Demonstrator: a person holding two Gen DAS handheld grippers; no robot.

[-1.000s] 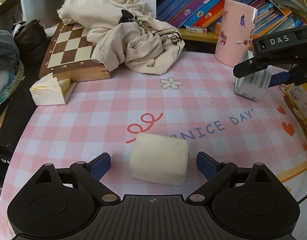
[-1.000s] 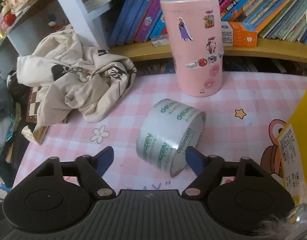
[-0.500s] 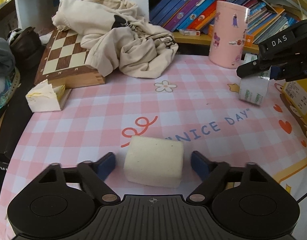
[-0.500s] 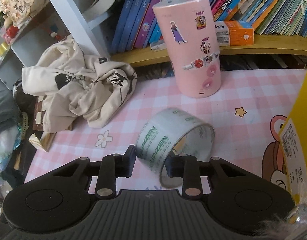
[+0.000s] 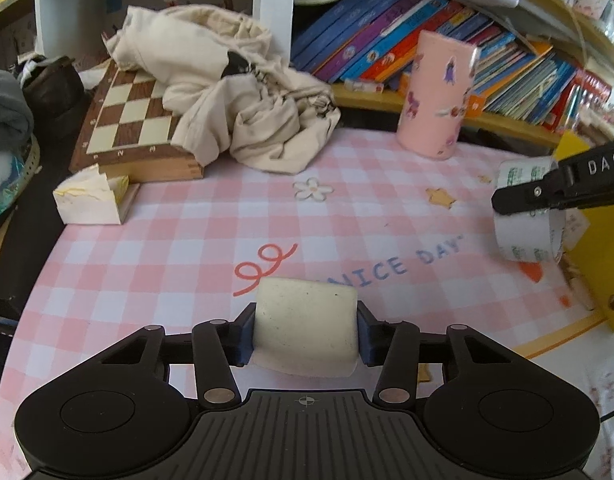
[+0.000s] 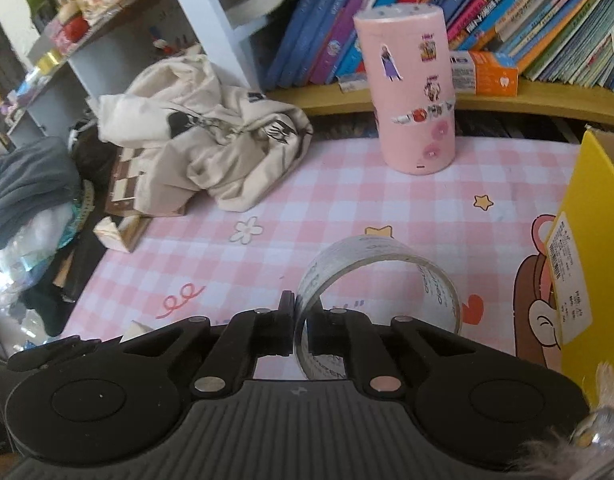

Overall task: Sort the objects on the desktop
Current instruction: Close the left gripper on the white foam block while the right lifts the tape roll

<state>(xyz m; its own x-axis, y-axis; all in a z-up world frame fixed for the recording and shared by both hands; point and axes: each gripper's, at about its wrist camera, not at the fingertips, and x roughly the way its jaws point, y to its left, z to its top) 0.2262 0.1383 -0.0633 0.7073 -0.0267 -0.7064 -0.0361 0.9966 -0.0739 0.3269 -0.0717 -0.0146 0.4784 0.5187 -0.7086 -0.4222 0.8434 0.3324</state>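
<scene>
Left tool [image 5: 305, 338]: closed on the cream block [image 5: 305, 330], both pads pressed to its sides, block just ahead of the tool body and seemingly lifted off the pink checked surface [image 5: 187, 240].

Right tool [image 6: 301, 334]: clamped on the wall of the tape roll [image 6: 377, 280], one finger inside the ring, one outside; the roll appears to hang clear of the surface.

Step in hand, by judgement: both items grasped, transport pending.

Next move likely calls for carrying each to its place, possibly the yellow box [image 6: 595, 240] right of the right tool, keeping grip steady.
</scene>
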